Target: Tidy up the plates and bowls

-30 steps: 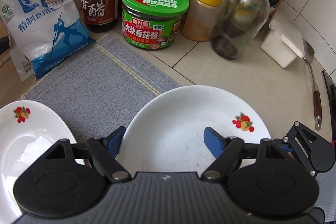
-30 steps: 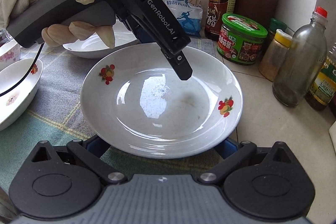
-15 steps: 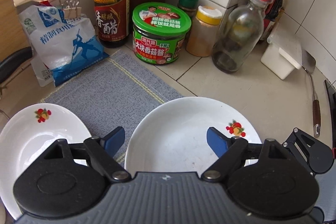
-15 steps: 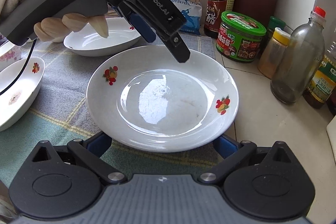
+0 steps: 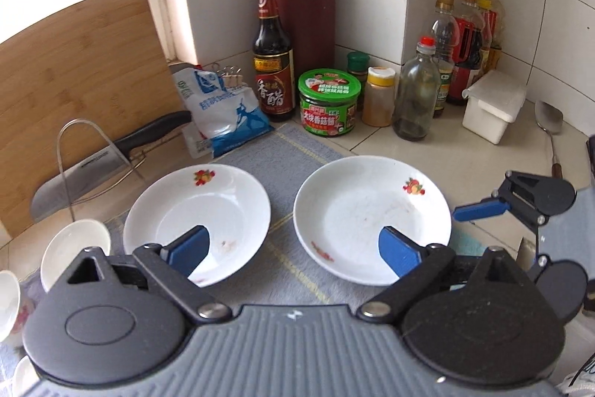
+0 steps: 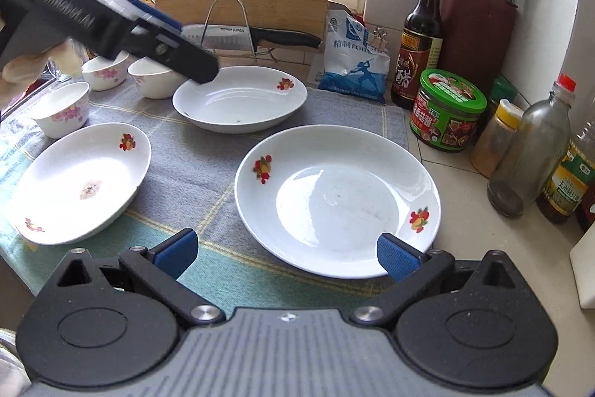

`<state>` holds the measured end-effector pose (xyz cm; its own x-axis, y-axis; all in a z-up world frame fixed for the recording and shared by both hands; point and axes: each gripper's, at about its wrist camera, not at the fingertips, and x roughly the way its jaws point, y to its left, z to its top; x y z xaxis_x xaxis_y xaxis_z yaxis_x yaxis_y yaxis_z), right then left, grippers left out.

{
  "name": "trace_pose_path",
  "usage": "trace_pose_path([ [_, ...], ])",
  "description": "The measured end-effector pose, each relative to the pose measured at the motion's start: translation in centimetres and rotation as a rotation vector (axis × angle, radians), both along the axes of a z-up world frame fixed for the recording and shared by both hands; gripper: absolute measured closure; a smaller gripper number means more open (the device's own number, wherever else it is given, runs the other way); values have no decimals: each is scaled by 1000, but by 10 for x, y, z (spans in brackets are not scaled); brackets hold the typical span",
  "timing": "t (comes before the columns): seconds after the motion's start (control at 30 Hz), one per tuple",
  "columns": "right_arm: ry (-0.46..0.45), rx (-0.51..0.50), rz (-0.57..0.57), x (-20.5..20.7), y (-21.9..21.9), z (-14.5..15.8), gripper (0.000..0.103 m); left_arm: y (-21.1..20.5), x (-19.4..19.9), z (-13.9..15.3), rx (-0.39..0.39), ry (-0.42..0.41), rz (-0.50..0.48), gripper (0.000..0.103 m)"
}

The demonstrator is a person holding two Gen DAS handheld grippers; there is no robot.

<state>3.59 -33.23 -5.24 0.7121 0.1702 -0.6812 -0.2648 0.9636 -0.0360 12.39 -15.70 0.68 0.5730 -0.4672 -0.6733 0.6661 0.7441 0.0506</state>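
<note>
Plates: three white shallow ceramic plates with fruit motifs lie apart on the grey cloth — left plate [image 6: 80,181], far plate [image 6: 240,99], near plate [image 6: 336,196].
Left tool [image 5: 292,248]: jaws just opened wide, empty.
Right tool [image 6: 286,253]: wide, empty.
Approach: grip one rim, lift, stack centred.

My left tool [image 5: 293,250] has a grey ribbed body, black round housings, silver screws and blue pads [image 5: 186,250]. My right tool [image 6: 288,250] looks the same. On the left tool's black arm I read white letters, blurred.
</note>
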Motion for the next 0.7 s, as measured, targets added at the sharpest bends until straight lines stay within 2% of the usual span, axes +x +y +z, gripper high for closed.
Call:
trace_pose_path([
  [0.23, 3, 30, -18, 1, 41, 6, 0, 76, -45, -15, 20, -32, 91, 6],
  [0.43, 42, 50, -11, 10, 74, -1, 0, 137, -61, -37, 16, 78, 155, 6],
  [0.7, 99, 72, 14, 28, 107, -7, 0, 179, -82, -68, 49, 168, 109, 6],
])
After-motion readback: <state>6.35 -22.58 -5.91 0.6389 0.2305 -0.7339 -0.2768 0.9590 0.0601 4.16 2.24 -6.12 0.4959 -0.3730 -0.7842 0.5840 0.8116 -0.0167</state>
